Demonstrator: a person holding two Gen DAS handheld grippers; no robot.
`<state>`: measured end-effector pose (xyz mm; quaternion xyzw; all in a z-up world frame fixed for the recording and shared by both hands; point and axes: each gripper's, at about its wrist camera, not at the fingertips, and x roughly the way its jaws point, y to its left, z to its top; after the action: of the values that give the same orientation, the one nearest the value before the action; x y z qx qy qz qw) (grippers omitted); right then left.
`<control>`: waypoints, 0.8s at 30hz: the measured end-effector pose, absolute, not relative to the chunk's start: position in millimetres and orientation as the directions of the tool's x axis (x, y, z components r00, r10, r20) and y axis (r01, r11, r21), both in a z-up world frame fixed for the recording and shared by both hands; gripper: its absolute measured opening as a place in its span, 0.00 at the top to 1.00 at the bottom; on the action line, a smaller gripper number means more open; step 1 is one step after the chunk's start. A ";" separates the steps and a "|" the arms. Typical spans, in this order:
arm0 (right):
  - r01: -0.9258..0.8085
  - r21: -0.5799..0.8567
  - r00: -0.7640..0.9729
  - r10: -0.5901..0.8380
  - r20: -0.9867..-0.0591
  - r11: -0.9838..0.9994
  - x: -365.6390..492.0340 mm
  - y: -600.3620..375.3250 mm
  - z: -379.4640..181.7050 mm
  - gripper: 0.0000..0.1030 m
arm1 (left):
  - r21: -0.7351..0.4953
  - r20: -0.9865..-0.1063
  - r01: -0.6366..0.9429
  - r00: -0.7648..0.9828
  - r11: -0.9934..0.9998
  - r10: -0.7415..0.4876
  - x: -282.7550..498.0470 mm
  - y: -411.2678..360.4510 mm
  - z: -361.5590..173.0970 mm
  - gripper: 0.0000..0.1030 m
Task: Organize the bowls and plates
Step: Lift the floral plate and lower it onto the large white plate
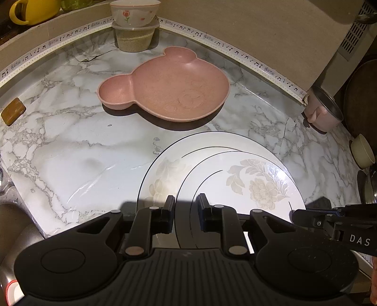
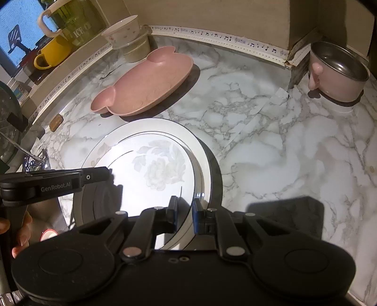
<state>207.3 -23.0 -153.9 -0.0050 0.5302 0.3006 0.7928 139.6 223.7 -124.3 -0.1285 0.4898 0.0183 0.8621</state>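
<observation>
A: Both tools?
B: Left tool and right tool, jaws narrow, each pinching the rim of the small floral plate, lower centre.
A: Under it?
B: Larger floral plate on the marble table. Pink bear plate beyond, upper centre.

You are at a home kitchen counter: a marble-patterned worktop carries a pink bear-shaped plate, white floral plates, a rose-printed bowl stacked on a lidded container, with a yellow mug on a ledge and a pink-sided metal pot near the wall.
</observation>
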 end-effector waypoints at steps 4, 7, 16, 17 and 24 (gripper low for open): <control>-0.482 0.304 0.251 0.462 -0.851 0.821 206.5 -21.1 -159.4 0.87 | -0.193 -0.850 -0.151 0.520 0.970 -0.088 138.1 222.4 -128.4 0.82; -0.480 0.308 0.249 0.464 -0.850 0.821 206.9 -20.0 -160.5 0.87 | -0.186 -0.850 -0.151 0.520 0.971 -0.083 138.6 222.3 -129.9 0.82; -0.476 0.318 0.242 0.470 -0.849 0.820 211.0 -16.8 -164.8 0.87 | -0.183 -0.854 -0.149 0.514 0.972 -0.082 140.1 224.2 -133.8 0.82; -0.476 0.319 0.242 0.470 -0.848 0.820 211.7 -16.5 -164.8 0.87 | -0.180 -0.854 -0.145 0.513 0.973 -0.081 140.5 224.3 -133.9 0.82; -0.465 0.342 0.229 0.484 -0.844 0.816 217.1 -19.0 -165.9 0.90 | -0.133 -0.856 -0.101 0.513 0.986 -0.063 141.5 220.4 -134.9 0.82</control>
<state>217.1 -19.0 -165.9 0.0090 0.5419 0.3028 0.7839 141.5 220.4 -134.9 -0.0829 0.4931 0.0108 0.8659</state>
